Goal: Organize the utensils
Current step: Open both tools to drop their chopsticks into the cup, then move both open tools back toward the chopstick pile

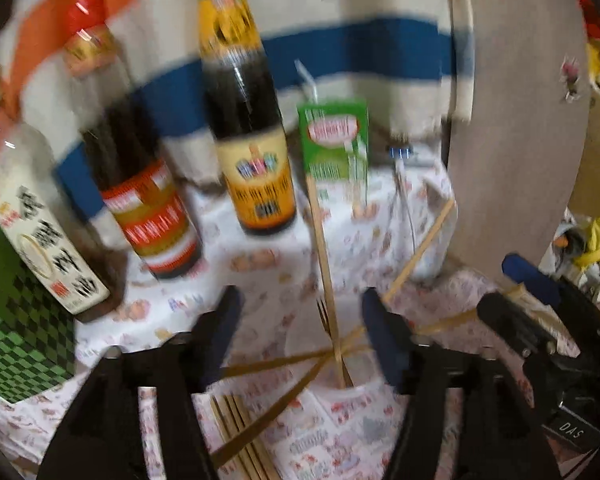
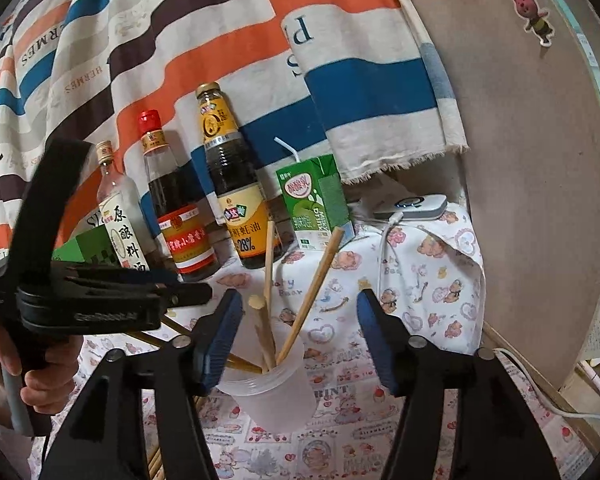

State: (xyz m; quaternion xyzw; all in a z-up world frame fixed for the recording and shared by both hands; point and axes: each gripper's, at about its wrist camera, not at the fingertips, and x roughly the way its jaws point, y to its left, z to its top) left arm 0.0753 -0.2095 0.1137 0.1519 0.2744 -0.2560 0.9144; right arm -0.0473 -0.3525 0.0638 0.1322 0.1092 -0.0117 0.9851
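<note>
Lowest in the left wrist view, a bundle of loose chopsticks lies flat on the printed cloth of the bench, between our two open fingers. The left claw stands wide apart and holds nothing. Just beyond it, at frame centre, further sticks cross one another over what appears to be the rim of the cup; blur prevents us from saying more.

In the right wrist view the right claw is likewise spread wide and empty, with the translucent cup directly between and below its tips. Several chopsticks in the cup lean upward and outward. The left claw appears at centre left of this frame, closed to a narrow gap, though we cannot tell whether it grips a stick.

Farther back stand the sauce bottles and a green drink carton, before a striped curtain.

We judge the step to be gathering: some sticks are potted, others are not. The next move calls for lowering onto the flat bundle and pinching it low.
</note>
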